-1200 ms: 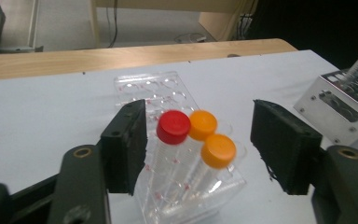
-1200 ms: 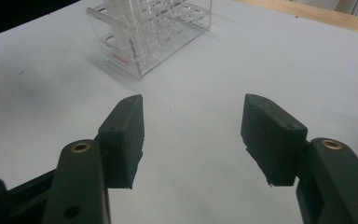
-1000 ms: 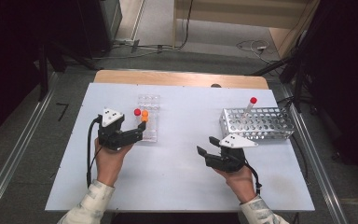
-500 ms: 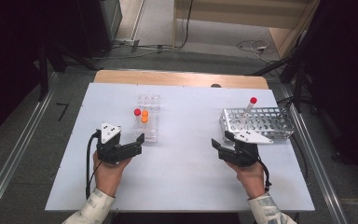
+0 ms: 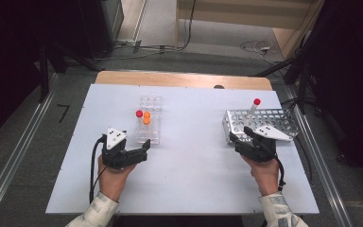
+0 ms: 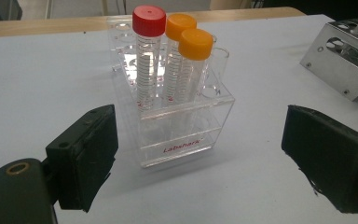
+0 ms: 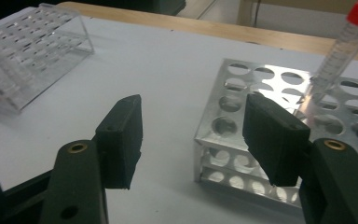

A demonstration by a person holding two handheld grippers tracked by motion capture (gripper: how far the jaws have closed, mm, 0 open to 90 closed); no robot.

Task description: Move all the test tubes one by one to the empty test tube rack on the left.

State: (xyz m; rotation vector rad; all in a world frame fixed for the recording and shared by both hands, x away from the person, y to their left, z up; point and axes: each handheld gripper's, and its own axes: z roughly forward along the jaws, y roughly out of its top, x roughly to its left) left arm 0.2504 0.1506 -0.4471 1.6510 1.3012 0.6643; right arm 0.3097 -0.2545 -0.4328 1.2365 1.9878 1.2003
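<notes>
A clear plastic rack [image 5: 150, 124] [image 6: 182, 126] stands left of centre, holding a red-capped tube [image 5: 139, 114] [image 6: 148, 51] and two orange-capped tubes [image 5: 146, 118] [image 6: 189, 60]. My left gripper [image 5: 141, 150] [image 6: 200, 135] sits just in front of it, open, with the rack between and beyond its wide-spread jaws and nothing held. A metal rack [image 5: 264, 120] [image 7: 256, 79] at the right holds one tilted red-capped tube [image 5: 254, 106] [image 7: 338, 53]. My right gripper [image 5: 242, 136] [image 7: 193, 126] is open at that rack's near left corner, empty.
The white table top [image 5: 194, 156] has a wooden strip [image 5: 179, 79] along its far edge. Metal rails [image 5: 14, 161] run along the floor on both sides. The clear rack [image 7: 28, 56] appears far left in the right gripper view.
My left gripper has drawn back from the clear rack toward the person. My right gripper has moved right and forward up to the metal rack's corner.
</notes>
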